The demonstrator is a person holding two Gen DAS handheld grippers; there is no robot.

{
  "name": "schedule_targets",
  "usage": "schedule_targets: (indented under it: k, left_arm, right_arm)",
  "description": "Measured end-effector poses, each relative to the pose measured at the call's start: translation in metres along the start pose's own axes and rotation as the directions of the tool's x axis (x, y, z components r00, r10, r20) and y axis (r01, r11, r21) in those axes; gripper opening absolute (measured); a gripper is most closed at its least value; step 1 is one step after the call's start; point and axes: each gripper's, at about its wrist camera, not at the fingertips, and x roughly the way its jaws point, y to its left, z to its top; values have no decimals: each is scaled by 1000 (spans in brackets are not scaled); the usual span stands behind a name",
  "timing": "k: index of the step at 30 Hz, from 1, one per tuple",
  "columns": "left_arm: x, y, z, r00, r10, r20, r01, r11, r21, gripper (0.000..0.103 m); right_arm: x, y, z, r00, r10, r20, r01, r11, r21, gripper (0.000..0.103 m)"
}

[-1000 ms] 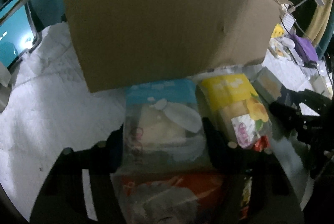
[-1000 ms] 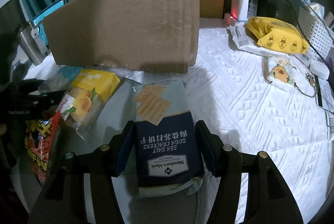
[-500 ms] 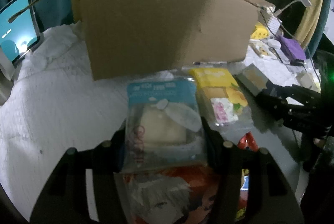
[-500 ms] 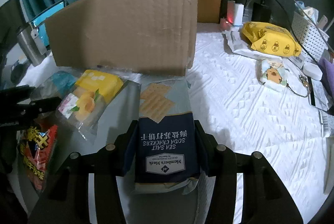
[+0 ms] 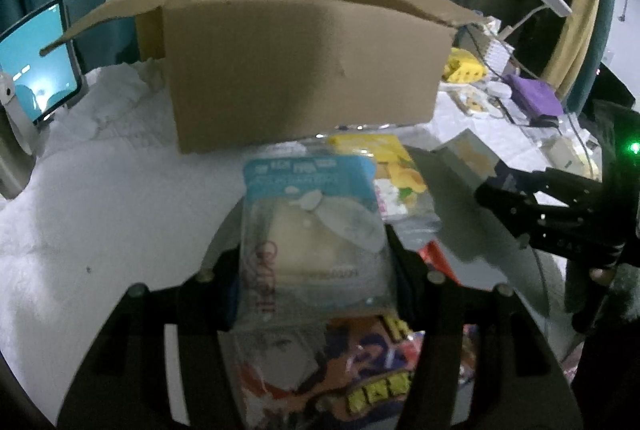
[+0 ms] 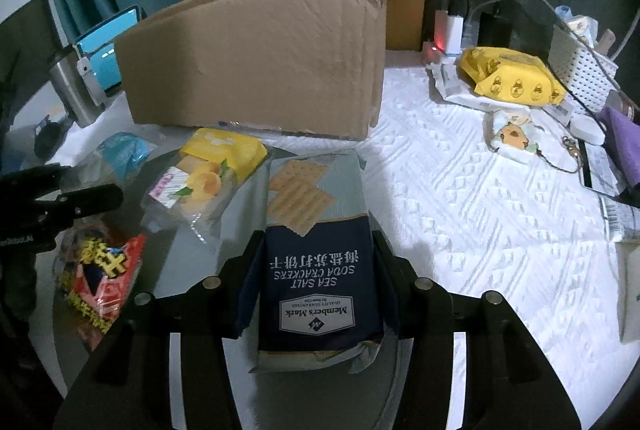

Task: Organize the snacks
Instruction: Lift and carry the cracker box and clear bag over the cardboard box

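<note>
My left gripper (image 5: pixel 316 270) is shut on a clear bread packet with a blue top (image 5: pixel 312 213), held above a red-orange cartoon snack bag (image 5: pixel 320 362). My right gripper (image 6: pixel 318 270) is shut on a navy pack of sea salt soda crackers (image 6: pixel 320 250), its far end tilted toward the box. A yellow fruit-cake packet (image 6: pixel 208 173) lies between the two, in front of the open cardboard box (image 6: pixel 256 61). In the left wrist view the box (image 5: pixel 300 69) shows its open top. The red snack bag (image 6: pixel 104 270) lies under the left gripper (image 6: pixel 72 205).
The snacks lie on a grey round mat (image 6: pixel 188 290) over a white textured cloth (image 6: pixel 460 189). A teal-screen tablet (image 5: pixel 36 69) and a metal bottle (image 6: pixel 76 89) stand left of the box. On the right are a yellow wipes pack (image 6: pixel 508 77), a white perforated basket (image 6: pixel 580 69) and cables.
Both grippers have drawn back from the box and risen a little, carrying their packets. The box looks smaller and its open top has come into the left wrist view.
</note>
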Motion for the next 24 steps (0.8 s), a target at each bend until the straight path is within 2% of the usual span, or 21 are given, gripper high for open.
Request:
schedule_targets:
  k: [14, 24]
  left_arm:
    - [-52, -19, -2, 995, -33, 89, 30, 999, 40, 59]
    - [-92, -35, 4, 985, -67, 162, 55, 996, 76, 59]
  right_arm:
    - [-49, 13, -5, 997, -8, 74, 9, 1000, -10, 53]
    - [-94, 25, 1, 987, -22, 158, 25, 999, -21, 53]
